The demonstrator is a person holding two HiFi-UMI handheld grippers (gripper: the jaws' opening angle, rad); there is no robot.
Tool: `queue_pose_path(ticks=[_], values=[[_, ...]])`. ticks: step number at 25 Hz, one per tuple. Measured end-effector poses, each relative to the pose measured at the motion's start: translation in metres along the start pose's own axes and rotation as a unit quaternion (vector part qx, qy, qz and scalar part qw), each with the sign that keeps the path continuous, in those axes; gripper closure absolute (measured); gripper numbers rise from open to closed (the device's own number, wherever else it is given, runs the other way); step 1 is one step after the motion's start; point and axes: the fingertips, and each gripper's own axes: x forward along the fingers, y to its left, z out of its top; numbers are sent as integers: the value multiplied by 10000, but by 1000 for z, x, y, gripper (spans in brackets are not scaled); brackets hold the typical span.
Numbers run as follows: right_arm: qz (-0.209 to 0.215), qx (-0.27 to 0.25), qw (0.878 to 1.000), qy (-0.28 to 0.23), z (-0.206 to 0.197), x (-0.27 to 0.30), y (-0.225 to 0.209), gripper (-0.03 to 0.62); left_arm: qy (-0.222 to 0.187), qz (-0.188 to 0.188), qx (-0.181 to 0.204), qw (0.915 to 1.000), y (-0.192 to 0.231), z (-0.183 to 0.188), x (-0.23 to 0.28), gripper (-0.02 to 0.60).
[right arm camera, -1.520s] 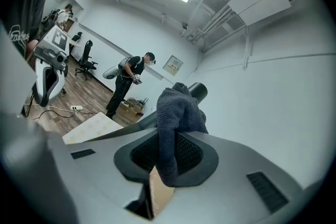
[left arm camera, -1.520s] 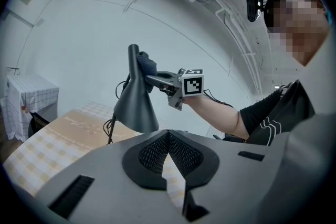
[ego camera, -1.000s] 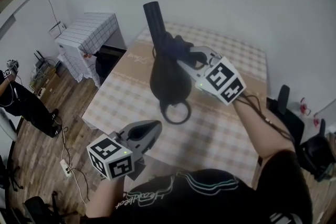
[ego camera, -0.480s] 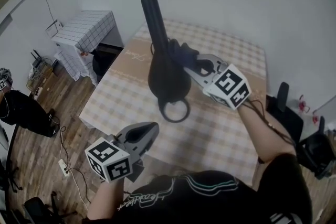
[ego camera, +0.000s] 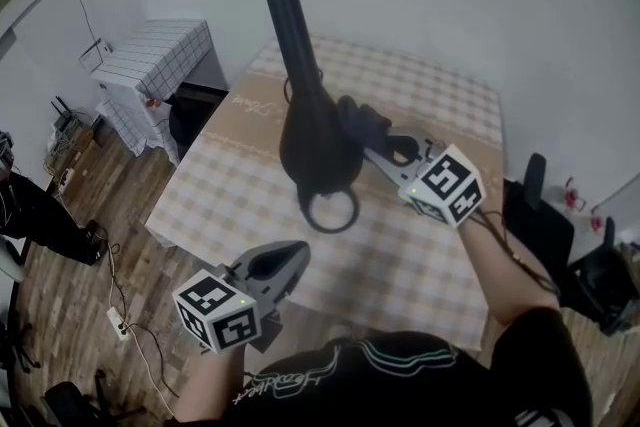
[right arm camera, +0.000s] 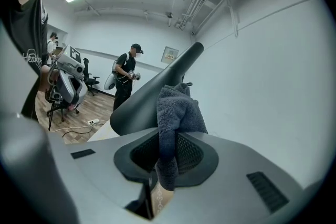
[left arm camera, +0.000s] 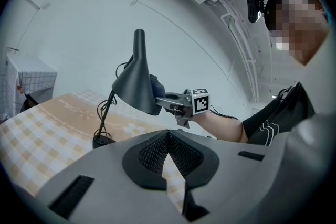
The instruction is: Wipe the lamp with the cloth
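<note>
A black desk lamp [ego camera: 315,143] stands on the checked table [ego camera: 420,250], its cone shade tilted, its neck end [ego camera: 288,15] pointing up and its ring base [ego camera: 330,211] nearer me. My right gripper [ego camera: 365,137] is shut on a dark grey cloth [ego camera: 358,118] and presses it against the shade's right side. In the right gripper view the cloth [right arm camera: 177,107] hangs from the shut gripper [right arm camera: 167,136] against the shade [right arm camera: 137,107]. My left gripper [ego camera: 296,250] hovers low by the table's near edge, shut and holding nothing. The left gripper [left arm camera: 169,136] view shows the lamp [left arm camera: 136,84] ahead.
A white tiled cabinet [ego camera: 150,65] stands left of the table. A person [ego camera: 25,205] stands on the wooden floor at far left, near a power strip [ego camera: 115,323]. Dark chairs [ego camera: 595,280] sit to the right. A white wall rises behind the table.
My right gripper has slid the cloth down and to the right along the shade. The left gripper has dropped slightly. The lamp has stayed put.
</note>
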Motion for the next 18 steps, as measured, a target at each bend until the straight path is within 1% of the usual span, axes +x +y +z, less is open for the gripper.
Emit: queue_pose_path(ticks=[2, 5, 9, 14, 16, 18], values=[[-94, 113, 9998, 113, -9, -9, 2, 537, 8, -39, -6, 10000, -3, -3, -1, 583], [-275, 464, 9983, 225, -15, -28, 9, 537, 0, -93, 5, 10000, -9, -4, -6, 583], [-354, 903, 9952, 143, -7, -61, 33, 537, -8, -204, 72, 9998, -23, -1, -18, 583], [-227, 1618, 9864, -173, 7, -107, 85, 537, 16, -457, 280, 9986, -56, 0, -36, 583], [-145, 1926, 9805, -362, 15, -123, 113, 537, 16, -542, 364, 9979, -70, -2, -48, 583], [-37, 2288, 9718, -576, 24, -139, 142, 537, 22, -620, 433, 9971, -85, -5, -61, 583]])
